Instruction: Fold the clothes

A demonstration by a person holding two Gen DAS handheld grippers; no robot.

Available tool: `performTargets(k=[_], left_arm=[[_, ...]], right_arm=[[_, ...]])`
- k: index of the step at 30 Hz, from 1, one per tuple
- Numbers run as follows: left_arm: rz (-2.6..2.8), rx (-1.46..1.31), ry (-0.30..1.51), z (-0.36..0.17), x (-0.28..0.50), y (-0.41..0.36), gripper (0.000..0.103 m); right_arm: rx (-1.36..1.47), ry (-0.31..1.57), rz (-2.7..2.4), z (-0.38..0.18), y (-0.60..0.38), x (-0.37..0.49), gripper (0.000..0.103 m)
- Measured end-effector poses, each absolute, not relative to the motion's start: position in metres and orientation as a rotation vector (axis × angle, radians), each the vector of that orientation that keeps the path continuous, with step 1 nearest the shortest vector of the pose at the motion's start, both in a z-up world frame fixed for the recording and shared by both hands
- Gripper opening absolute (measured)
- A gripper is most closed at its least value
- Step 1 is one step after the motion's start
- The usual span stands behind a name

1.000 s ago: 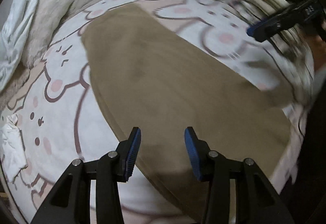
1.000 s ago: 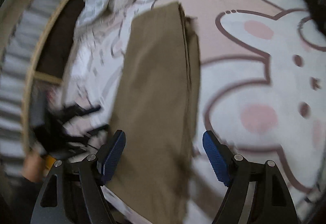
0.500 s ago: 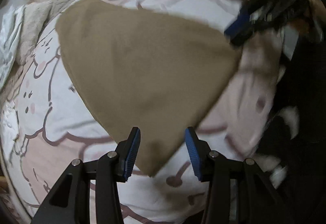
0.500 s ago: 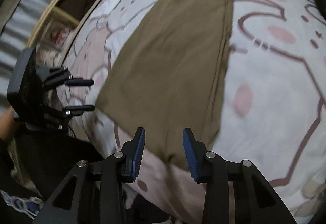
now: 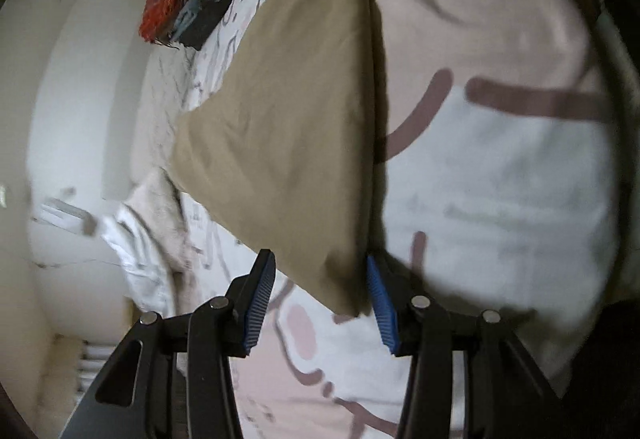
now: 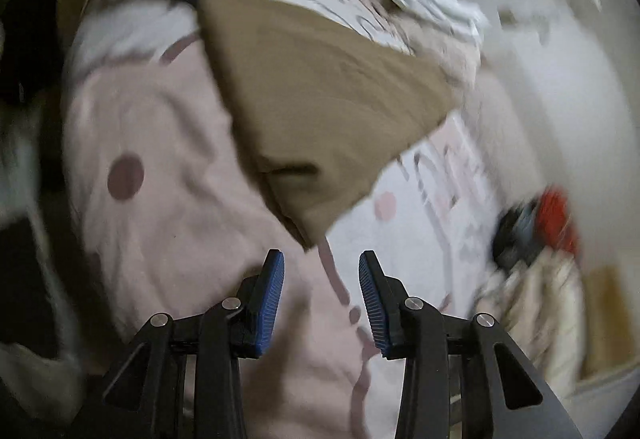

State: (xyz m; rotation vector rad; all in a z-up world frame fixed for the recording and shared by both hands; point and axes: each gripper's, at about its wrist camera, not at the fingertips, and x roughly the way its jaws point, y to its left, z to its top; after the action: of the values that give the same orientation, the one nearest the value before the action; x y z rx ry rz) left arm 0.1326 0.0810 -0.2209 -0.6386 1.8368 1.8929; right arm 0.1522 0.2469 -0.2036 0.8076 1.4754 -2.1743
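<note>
Left gripper [image 5: 318, 295]: jaws wide open, the folded olive-brown cloth garment [image 5: 296, 143] corner between them, contact unclear. Right gripper [image 6: 322, 297]: jaws open, empty, garment corner just ahead.

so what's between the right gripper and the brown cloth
Nothing but bare cartoon bedsheet. In the right wrist view, the open right gripper sits just short of the brown cloth's near corner.
</note>
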Motion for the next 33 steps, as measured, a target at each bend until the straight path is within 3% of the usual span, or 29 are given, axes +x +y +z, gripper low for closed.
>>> performTargets(k=[7, 9, 10, 11, 13, 19, 25, 29, 33], left_arm=[[1.87, -0.532, 1.925, -0.236, 0.126, 0.083, 0.046], [1.853, -0.566, 1.916, -0.237, 0.121, 0.084, 0.03], [1.839, -0.602, 1.922, -0.24, 0.119, 0.083, 0.015], [1.824, -0.637, 1.928, -0.243, 0.116, 0.082, 0.009], [1.812, -0.658, 1.931, -0.245, 0.115, 0.081, 0.005], [1.803, -0.644, 1.922, -0.248, 0.116, 0.079, 0.003], [1.8, -0.603, 1.95, -0.252, 0.119, 0.079, 0.005], [1.789, -0.573, 1.998, -0.255, 0.123, 0.08, 0.008], [1.788, -0.565, 2.012, -0.255, 0.122, 0.079, 0.008]], right_arm=[[0.616, 1.748, -2.074, -0.237, 0.218, 0.148, 0.039], [0.576, 1.799, -2.041, -0.243, 0.21, 0.148, 0.039], [0.555, 1.824, -2.024, -0.246, 0.206, 0.148, 0.03], [0.564, 1.836, -2.002, -0.248, 0.204, 0.148, 0.014], [0.56, 1.888, -1.959, -0.252, 0.206, 0.148, 0.011], [0.676, 2.021, -1.895, -0.254, 0.259, 0.133, 0.005], [0.62, 1.939, -1.942, -0.248, 0.274, 0.145, 0.005], [0.642, 1.995, -1.918, -0.266, 0.263, 0.145, 0.005], [0.8, 1.784, -1.983, -0.25, 0.266, 0.126, 0.005]])
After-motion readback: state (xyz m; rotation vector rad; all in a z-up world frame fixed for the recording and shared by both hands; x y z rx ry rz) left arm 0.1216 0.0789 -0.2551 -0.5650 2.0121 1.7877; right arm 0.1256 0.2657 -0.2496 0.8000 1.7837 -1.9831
